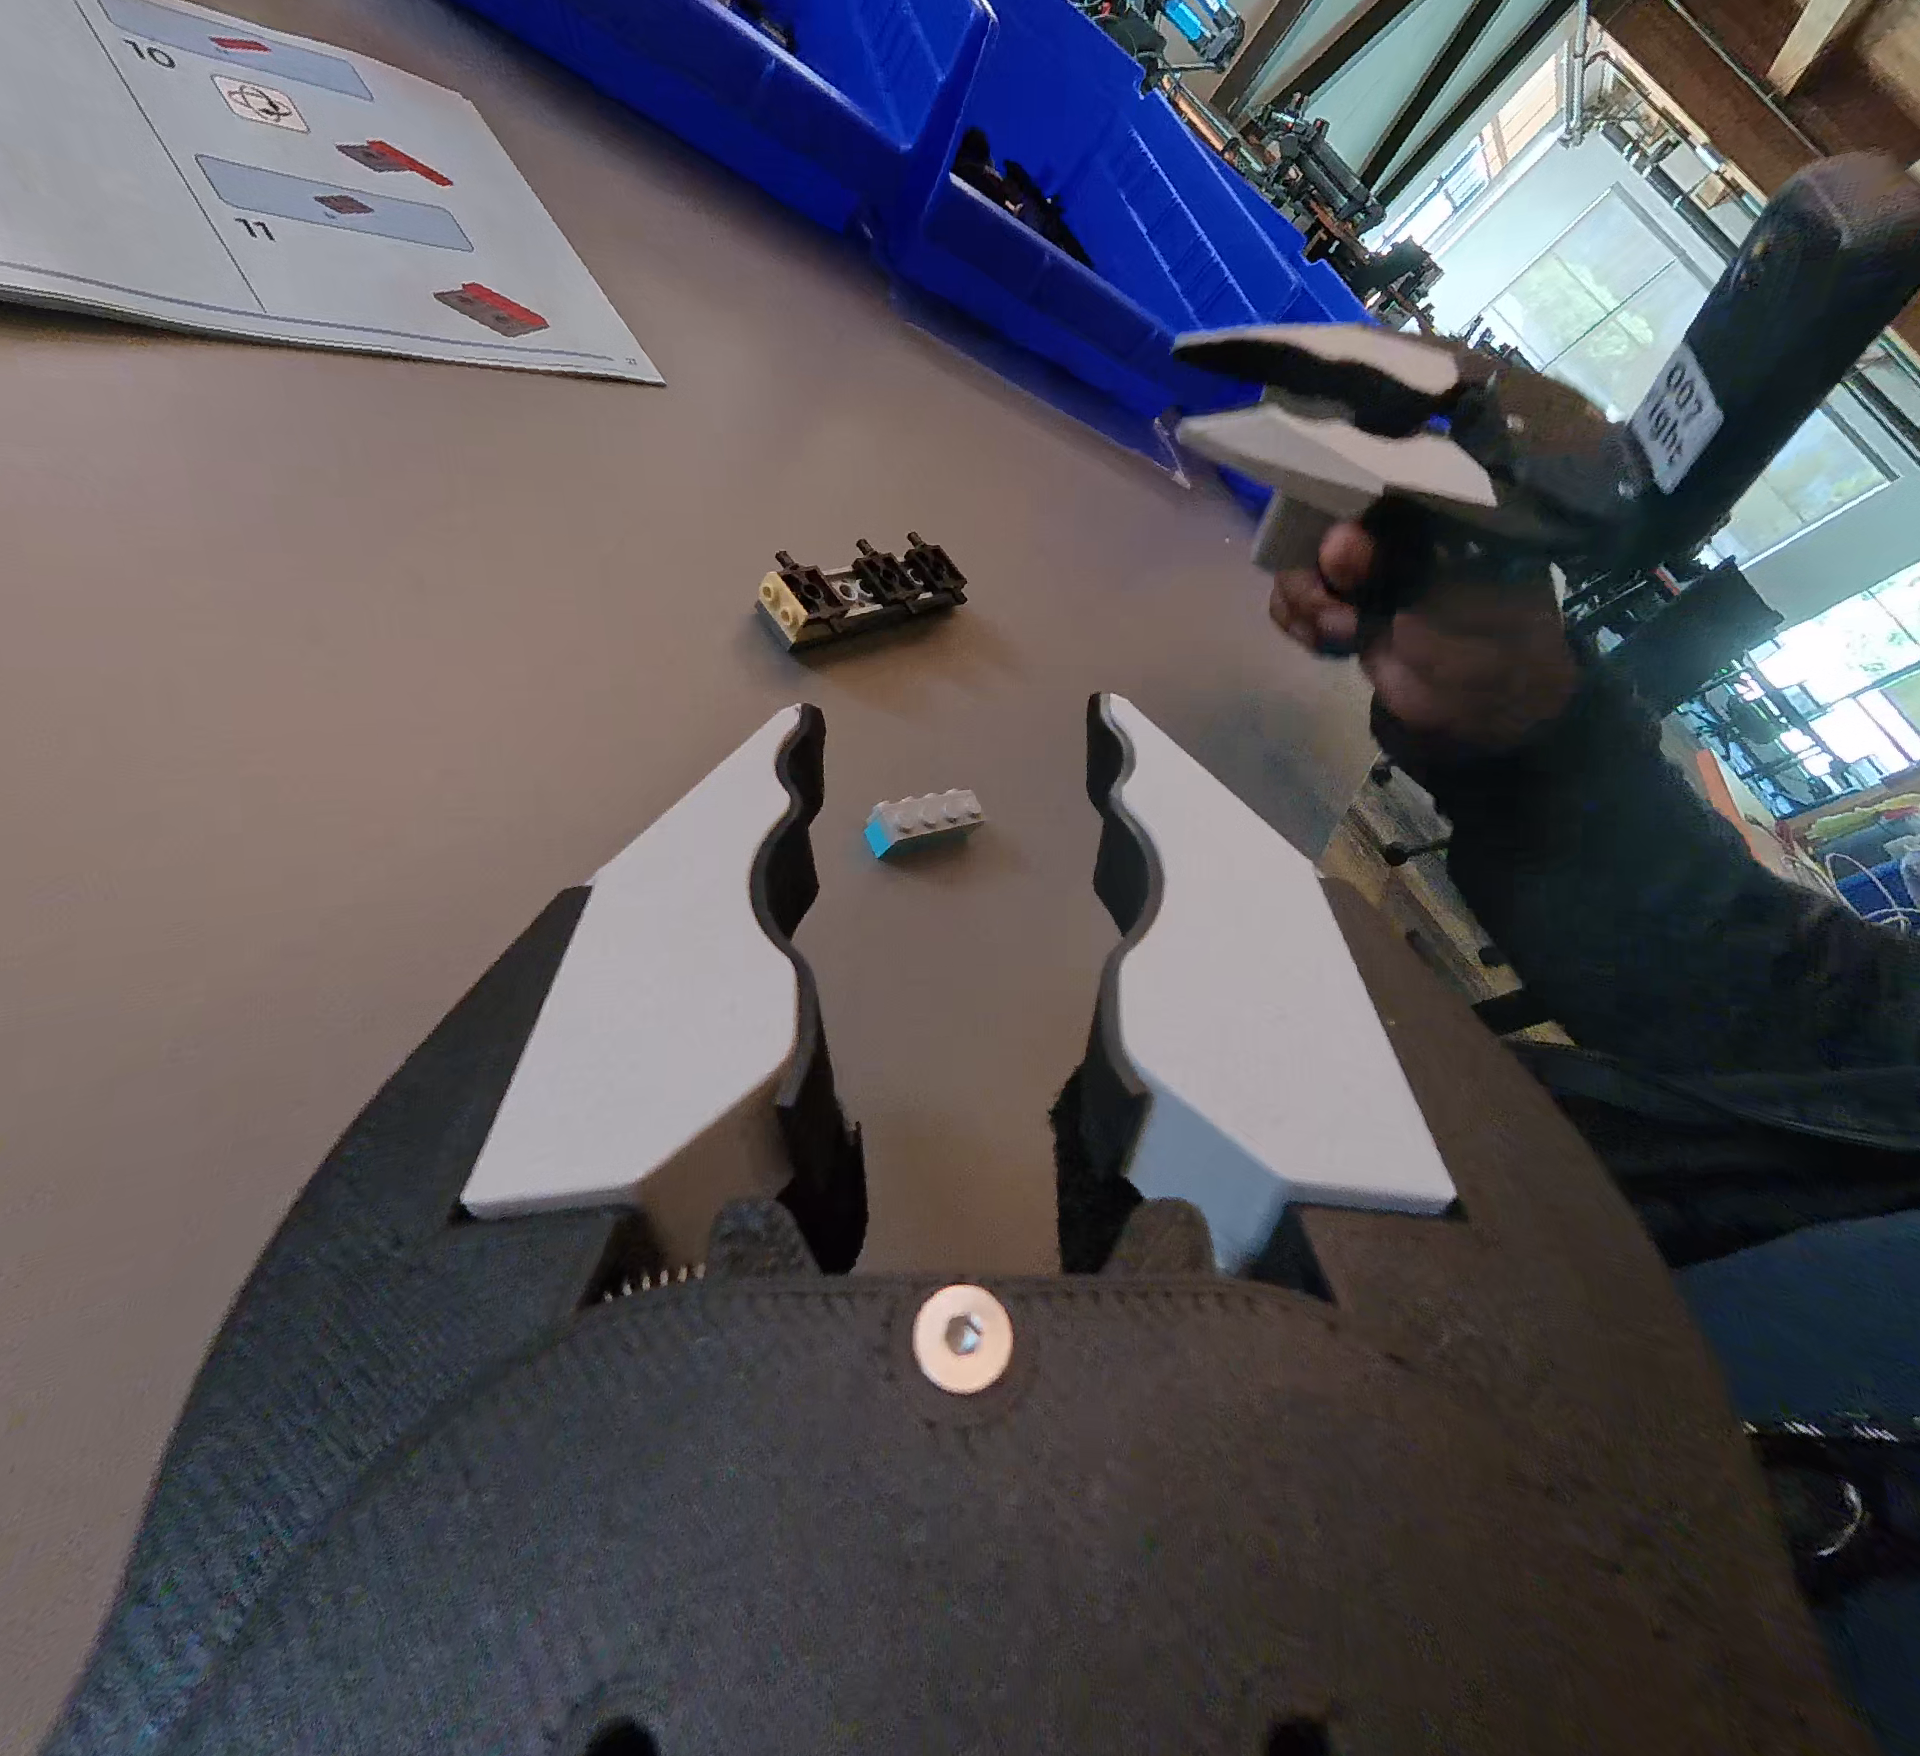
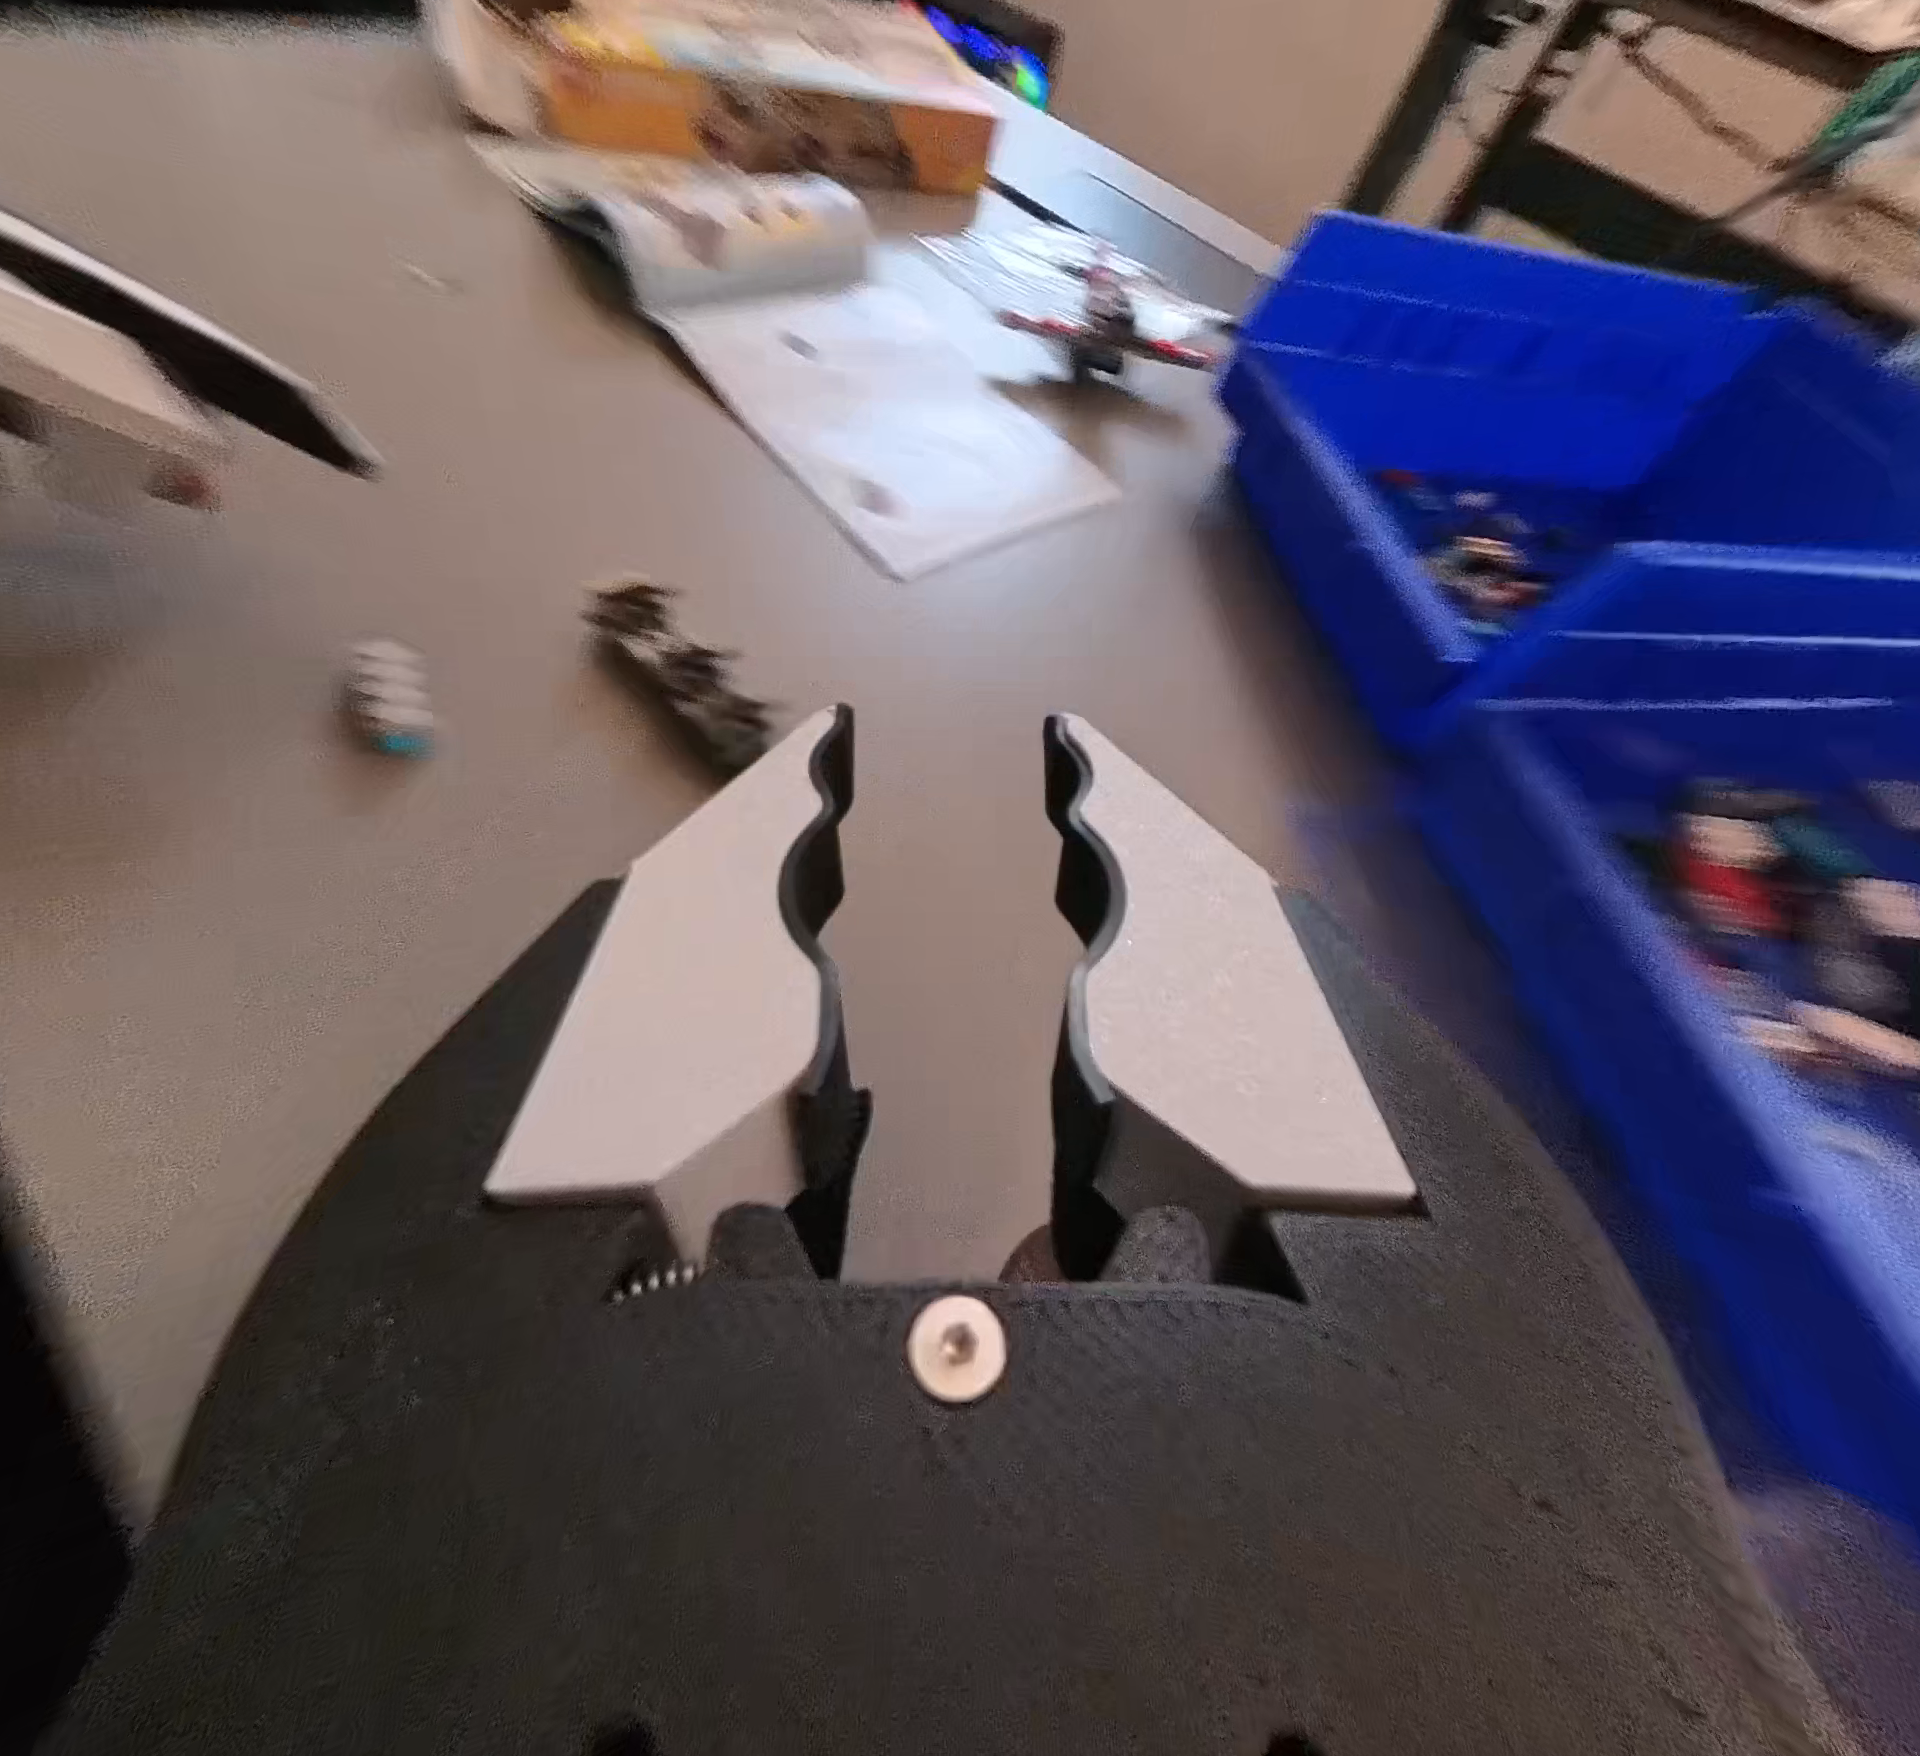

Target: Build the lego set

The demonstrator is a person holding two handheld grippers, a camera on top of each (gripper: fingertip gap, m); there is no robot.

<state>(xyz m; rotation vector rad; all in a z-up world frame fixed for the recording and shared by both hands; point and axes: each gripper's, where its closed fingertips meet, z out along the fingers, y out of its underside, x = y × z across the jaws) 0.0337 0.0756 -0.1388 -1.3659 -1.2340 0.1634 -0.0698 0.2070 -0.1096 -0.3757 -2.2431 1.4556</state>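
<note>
A small grey brick with a light-blue end (image 1: 924,825) lies on the brown table between my left gripper's (image 1: 956,714) open, empty fingers. A small build of black pieces on a grey and tan plate (image 1: 860,592) lies just beyond it. My right gripper (image 1: 1184,392) shows at the right of the left wrist view, raised above the table, held by a hand. In the blurred right wrist view my right gripper (image 2: 948,719) is open and empty; the black build (image 2: 681,672) and the grey brick (image 2: 387,696) lie to its left.
Blue parts bins (image 1: 935,96) with loose pieces line the table's far side, also at the right of the right wrist view (image 2: 1558,563). An open instruction booklet (image 1: 260,179) lies at the left. A yellow box (image 2: 748,96) and a small model (image 2: 1107,319) lie farther off. To the grey brick (image 2: 387,696): left tips about 6 cm, right tips about 15 cm. The left camera catches it too, in the left wrist view (image 1: 954,812).
</note>
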